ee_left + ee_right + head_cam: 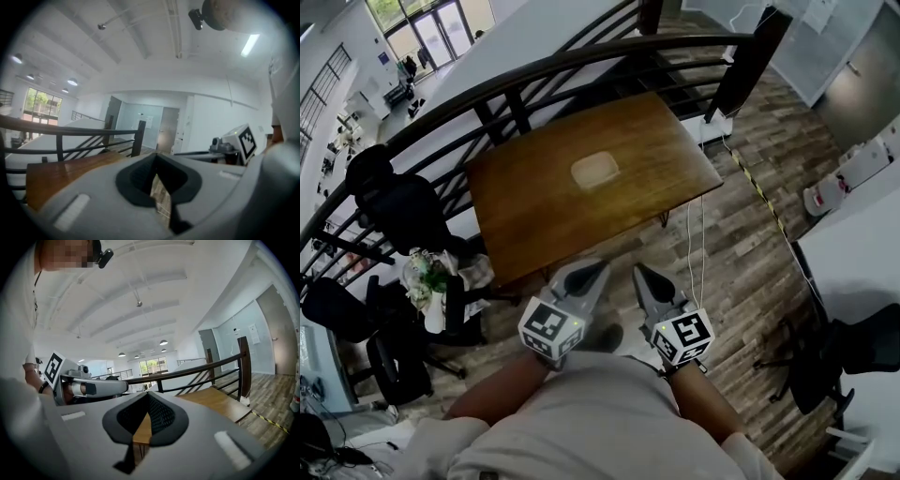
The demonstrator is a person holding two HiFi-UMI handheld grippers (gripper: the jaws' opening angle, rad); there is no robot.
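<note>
A bare brown wooden table [534,206] stands ahead of me, with a pale rounded patch [595,171] near its middle that may be a light's reflection. My left gripper [600,268] hovers just off the table's near edge, shut with nothing between its jaws. My right gripper [639,273] hangs beside it, also shut and empty. In the left gripper view the jaws [156,157] meet at their tips, with the table [61,176] beyond and the right gripper's marker cube [246,140] at the right. In the right gripper view the jaws [147,394] meet too, and the left gripper [86,387] shows at the left.
A dark curved railing [581,66] runs behind the table. Black office chairs [394,206] and a potted plant [427,281] stand at the left. A white cable [694,244] hangs off the table's right side. A white desk [853,262] and a black chair [853,352] stand at the right.
</note>
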